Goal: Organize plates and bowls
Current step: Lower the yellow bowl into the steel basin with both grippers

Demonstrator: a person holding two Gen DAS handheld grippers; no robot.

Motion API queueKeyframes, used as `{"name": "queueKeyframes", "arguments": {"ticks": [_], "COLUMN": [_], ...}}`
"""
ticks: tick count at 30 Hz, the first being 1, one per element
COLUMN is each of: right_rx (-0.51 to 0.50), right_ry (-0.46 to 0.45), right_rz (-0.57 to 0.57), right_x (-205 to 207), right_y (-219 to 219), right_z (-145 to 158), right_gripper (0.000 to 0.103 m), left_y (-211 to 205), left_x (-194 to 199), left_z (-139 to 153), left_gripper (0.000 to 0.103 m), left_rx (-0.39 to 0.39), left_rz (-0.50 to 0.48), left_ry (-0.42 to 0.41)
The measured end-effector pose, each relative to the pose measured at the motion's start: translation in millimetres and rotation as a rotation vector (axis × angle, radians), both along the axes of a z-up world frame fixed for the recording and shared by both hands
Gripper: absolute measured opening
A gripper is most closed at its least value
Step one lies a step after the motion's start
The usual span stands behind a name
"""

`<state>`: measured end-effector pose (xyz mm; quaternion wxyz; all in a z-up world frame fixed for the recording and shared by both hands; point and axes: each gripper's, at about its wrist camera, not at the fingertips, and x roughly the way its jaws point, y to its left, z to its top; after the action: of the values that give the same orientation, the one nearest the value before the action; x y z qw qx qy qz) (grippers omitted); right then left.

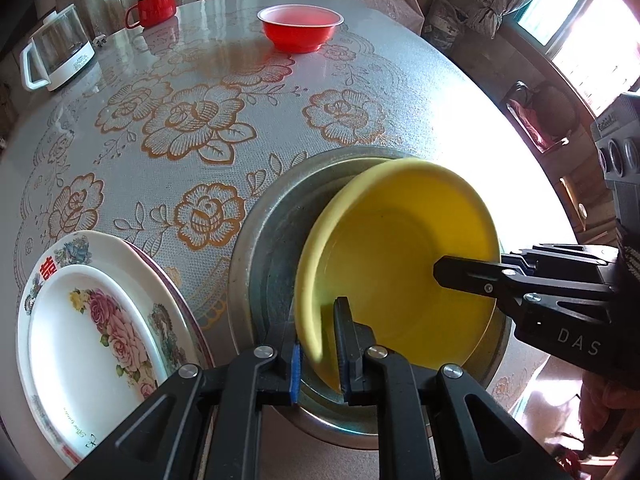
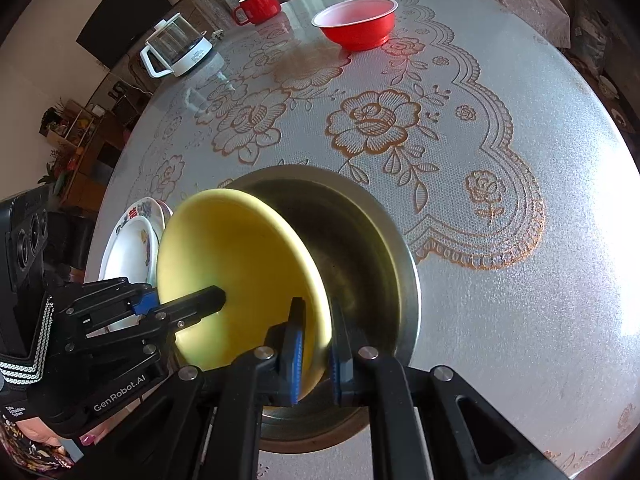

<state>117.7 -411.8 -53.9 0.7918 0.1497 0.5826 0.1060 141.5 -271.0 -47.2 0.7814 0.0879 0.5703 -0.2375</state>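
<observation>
Left tool (image 1: 318, 356): clenched on the yellow bowl's (image 1: 400, 264) near rim.
Right tool (image 2: 314, 354): grasping the opposite rim.
Yellow bowl: tilted inside the metal basin (image 1: 260, 240).
Advice: level both tools, lower evenly, release together.
Bench (image 1: 240, 92): red bowl (image 1: 300, 28) well apart.

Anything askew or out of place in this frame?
The yellow bowl is tilted steeply on edge inside the metal basin, pinched at its rim by both the left gripper and the right gripper. Nothing spilled or damaged.
</observation>
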Motion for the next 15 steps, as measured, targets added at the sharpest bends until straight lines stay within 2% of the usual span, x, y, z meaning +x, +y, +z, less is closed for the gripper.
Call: {"name": "queueKeyframes", "arguments": {"ticks": [15], "right_rx": [-0.046], "right_ry": [0.041], "right_rz": [0.012], "right_x": [1.6], "right_y": [1.9], "right_z": [-7.7], "right_gripper": [0.010], "left_y": [-7.0], "left_x": [-3.1], "left_z": [-6.2], "left_gripper": [0.017], "left_rx": [0.052], "left_rz": [-0.020], "left_ry": [-0.025]}}
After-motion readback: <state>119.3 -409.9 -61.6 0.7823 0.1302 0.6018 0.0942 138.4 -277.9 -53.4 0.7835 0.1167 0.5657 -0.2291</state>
